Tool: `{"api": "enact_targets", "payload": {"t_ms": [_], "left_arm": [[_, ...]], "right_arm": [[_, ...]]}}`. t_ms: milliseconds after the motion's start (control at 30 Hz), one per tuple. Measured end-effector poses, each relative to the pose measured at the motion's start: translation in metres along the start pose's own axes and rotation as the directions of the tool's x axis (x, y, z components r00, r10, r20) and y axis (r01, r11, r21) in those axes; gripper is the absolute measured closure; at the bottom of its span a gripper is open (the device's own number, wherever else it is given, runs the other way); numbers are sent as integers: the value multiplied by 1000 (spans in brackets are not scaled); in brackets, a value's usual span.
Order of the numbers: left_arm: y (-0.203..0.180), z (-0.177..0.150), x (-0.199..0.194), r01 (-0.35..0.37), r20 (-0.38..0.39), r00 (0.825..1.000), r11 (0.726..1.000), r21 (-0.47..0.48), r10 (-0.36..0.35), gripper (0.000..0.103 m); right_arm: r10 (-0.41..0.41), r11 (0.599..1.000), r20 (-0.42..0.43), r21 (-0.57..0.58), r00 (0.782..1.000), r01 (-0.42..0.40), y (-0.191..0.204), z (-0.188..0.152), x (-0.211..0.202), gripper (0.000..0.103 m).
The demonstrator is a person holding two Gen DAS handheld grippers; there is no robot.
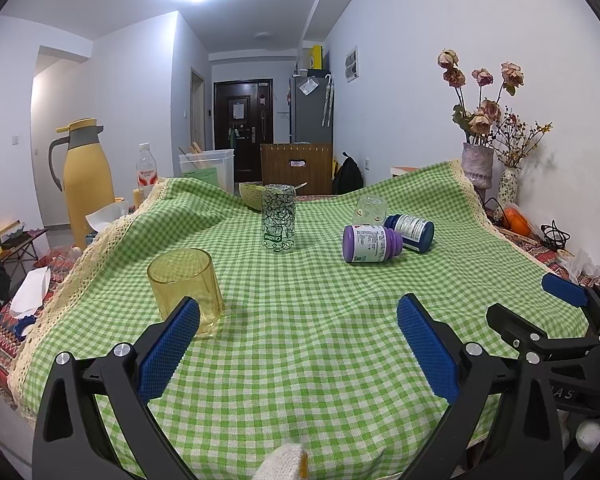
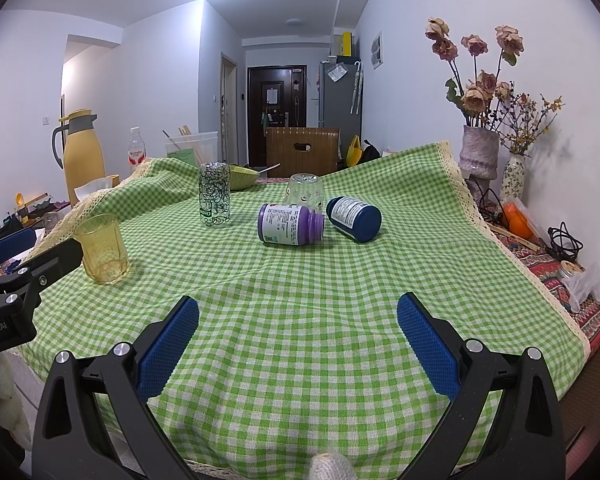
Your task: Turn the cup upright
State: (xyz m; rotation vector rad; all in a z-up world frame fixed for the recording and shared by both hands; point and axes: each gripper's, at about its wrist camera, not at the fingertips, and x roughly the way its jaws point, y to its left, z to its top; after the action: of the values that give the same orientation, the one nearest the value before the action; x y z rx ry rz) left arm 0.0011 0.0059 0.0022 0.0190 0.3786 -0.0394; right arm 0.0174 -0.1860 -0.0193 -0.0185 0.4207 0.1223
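A yellow glass cup (image 1: 186, 290) stands upright with its mouth up on the green checked cloth (image 1: 300, 320), just beyond my left gripper's left finger; it also shows in the right wrist view (image 2: 102, 249). A tall patterned glass (image 1: 278, 218) (image 2: 215, 194) stands mouth down mid-table. A small clear glass (image 1: 370, 210) (image 2: 305, 194) stands mouth down behind two bottles. My left gripper (image 1: 298, 334) is open and empty over the cloth. My right gripper (image 2: 298, 334) is open and empty near the front edge; it also shows in the left wrist view (image 1: 540, 304).
A purple bottle (image 1: 370, 243) (image 2: 290, 224) and a dark blue bottle (image 1: 410, 232) (image 2: 354, 219) lie on their sides. Vases of dried flowers (image 1: 478, 164) stand at the right by the wall. A yellow jug (image 1: 86, 178) and a water bottle (image 1: 147, 170) stand at the back left.
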Motion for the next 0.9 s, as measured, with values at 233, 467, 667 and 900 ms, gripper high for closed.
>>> {"api": "enact_targets", "payload": {"t_ms": [233,467,667,900], "left_arm": [[0,0,0,-1,-1,1000,1000,2,1,7],[0,13,5,2,5,1000,1000,19,-2,7],[0,32,15,-3,22,1000,999,49,2,7],[3,61,35,-5,27,1000,996,87,3,7]], "right_arm": [[0,1000,-1,0,1000,0,-1,-1,0,7],[-2,1000,-1,3,1000,2,1,13,5,7],[-1,1000,6,6,1000,1,-2,30,17,7],[1,1000,7,9,1000,-1,-5,46,35,7]]}}
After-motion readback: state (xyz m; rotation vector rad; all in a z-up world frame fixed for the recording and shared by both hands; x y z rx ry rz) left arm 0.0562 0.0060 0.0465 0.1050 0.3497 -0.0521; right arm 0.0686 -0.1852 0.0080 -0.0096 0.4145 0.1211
